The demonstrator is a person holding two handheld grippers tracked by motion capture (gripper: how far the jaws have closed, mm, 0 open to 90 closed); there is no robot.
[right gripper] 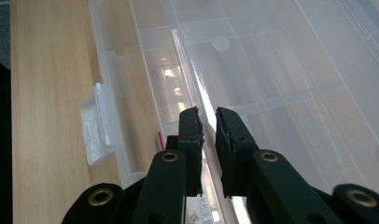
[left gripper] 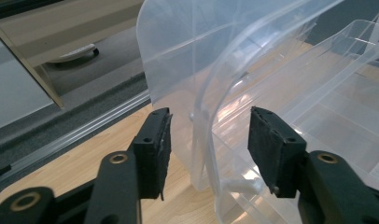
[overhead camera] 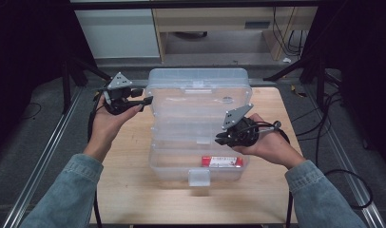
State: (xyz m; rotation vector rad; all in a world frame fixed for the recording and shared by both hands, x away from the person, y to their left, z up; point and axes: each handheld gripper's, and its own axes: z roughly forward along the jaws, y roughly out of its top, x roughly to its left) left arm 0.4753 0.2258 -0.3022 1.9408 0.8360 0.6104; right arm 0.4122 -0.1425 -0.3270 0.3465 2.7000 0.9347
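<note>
A clear plastic storage box (overhead camera: 172, 171) stands on the wooden table with its lid (overhead camera: 196, 95) raised. A red and white packet (overhead camera: 222, 161) lies in the front compartment. My right gripper (overhead camera: 219, 139) reaches in from the right. In the right gripper view, its jaws (right gripper: 207, 126) are shut on the lid's front edge, with the lid (right gripper: 281, 70) spreading beyond. My left gripper (overhead camera: 146, 102) sits at the lid's left side. In the left gripper view, the gripper (left gripper: 208, 140) is open and the lid's curved corner (left gripper: 178, 60) stands between the pads, touching neither.
The box's white latch (overhead camera: 199, 177) hangs at the front wall, also in the right gripper view (right gripper: 96, 126). Bare table (overhead camera: 129, 161) lies left and in front of the box. Metal rails run along both table sides, and cables trail on the floor at right.
</note>
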